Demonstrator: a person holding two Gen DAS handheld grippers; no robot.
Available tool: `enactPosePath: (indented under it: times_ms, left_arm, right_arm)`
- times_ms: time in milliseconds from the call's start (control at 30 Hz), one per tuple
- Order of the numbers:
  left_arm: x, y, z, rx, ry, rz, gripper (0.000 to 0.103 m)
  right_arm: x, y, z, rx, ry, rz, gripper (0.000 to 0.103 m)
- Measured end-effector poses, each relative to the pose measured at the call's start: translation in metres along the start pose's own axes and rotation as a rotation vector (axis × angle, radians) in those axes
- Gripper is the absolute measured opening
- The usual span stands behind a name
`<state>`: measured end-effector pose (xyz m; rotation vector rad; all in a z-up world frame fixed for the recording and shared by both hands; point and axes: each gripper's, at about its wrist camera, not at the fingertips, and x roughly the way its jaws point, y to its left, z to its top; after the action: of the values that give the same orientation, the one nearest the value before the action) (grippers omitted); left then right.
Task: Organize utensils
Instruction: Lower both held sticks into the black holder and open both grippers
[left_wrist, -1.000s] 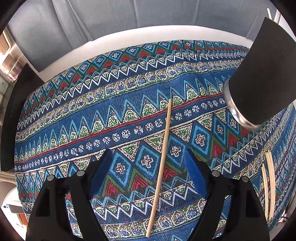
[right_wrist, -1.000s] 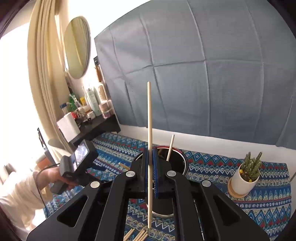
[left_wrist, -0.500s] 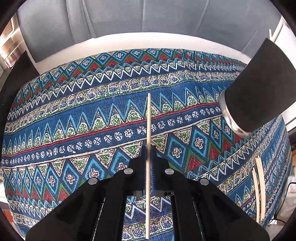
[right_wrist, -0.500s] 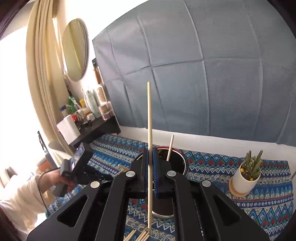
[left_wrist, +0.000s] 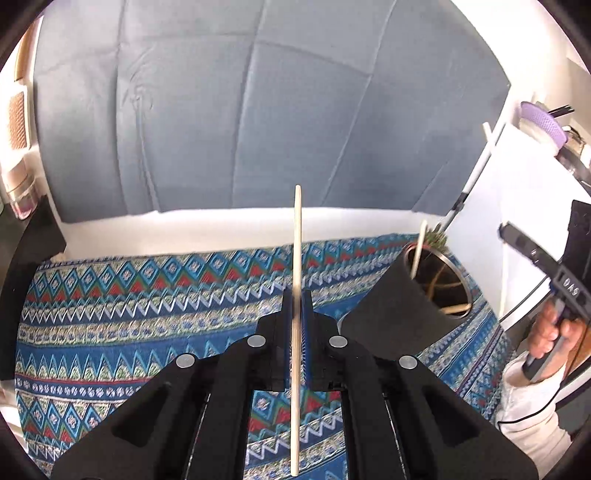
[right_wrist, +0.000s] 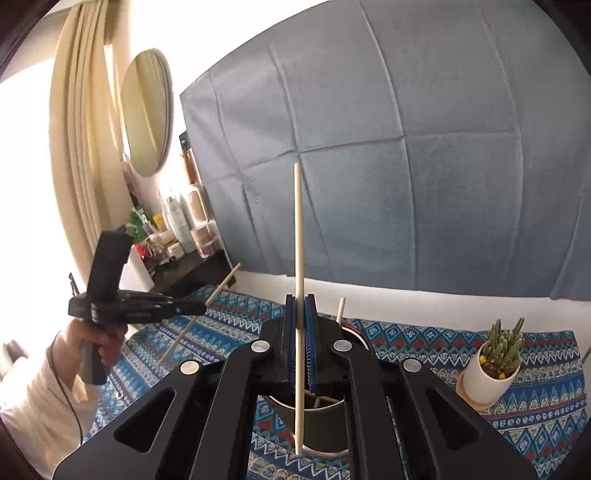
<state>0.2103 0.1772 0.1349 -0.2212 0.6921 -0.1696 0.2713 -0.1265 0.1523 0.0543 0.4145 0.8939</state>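
My left gripper (left_wrist: 296, 295) is shut on a wooden chopstick (left_wrist: 297, 236) and holds it lifted above the patterned tablecloth (left_wrist: 147, 295). A black cup (left_wrist: 406, 306) with a metal rim stands to its right and holds several chopsticks (left_wrist: 419, 251). My right gripper (right_wrist: 300, 301) is shut on another chopstick (right_wrist: 298, 221), held upright just above the same cup (right_wrist: 321, 432). The left gripper with its chopstick also shows in the right wrist view (right_wrist: 199, 308), off to the left.
A small cactus in a white pot (right_wrist: 493, 365) stands on a coaster right of the cup. A dark shelf with bottles (right_wrist: 184, 240) sits at the table's far left. A blue cloth backdrop (right_wrist: 406, 166) hangs behind the table.
My left gripper closed on the chopstick lying on the cloth, then lifted it and tilted up toward the cup. My right gripper stayed nearly still with its chopstick over the cup.
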Motion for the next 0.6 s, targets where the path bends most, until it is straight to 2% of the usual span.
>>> enactPosePath:
  times_ms: [67,167,300,433,600]
  left_arm:
    - [-0.003,-0.016,0.011,0.017,-0.065,-0.046,0.005]
    - [-0.006,-0.038,0.024,0.046,-0.219,-0.134,0.005]
    - [-0.002,-0.054,0.033,0.035,-0.377,-0.262,0.005]
    - [0.012,-0.062,0.042,-0.002,-0.471,-0.332,0.005]
    - [0.033,-0.072,0.038,-0.009,-0.532,-0.414,0.005]
  right_arm:
    - [0.001,0.000,0.001,0.000,-0.038,-0.007,0.005]
    - [0.004,-0.001,0.000,0.007,-0.097,-0.002,0.005]
    - [0.006,-0.004,-0.001,0.021,-0.177,0.018,0.005]
    - [0.007,-0.008,-0.004,0.029,-0.248,0.039,0.005]
    - [0.014,-0.016,-0.015,0.043,-0.296,0.054,0.005]
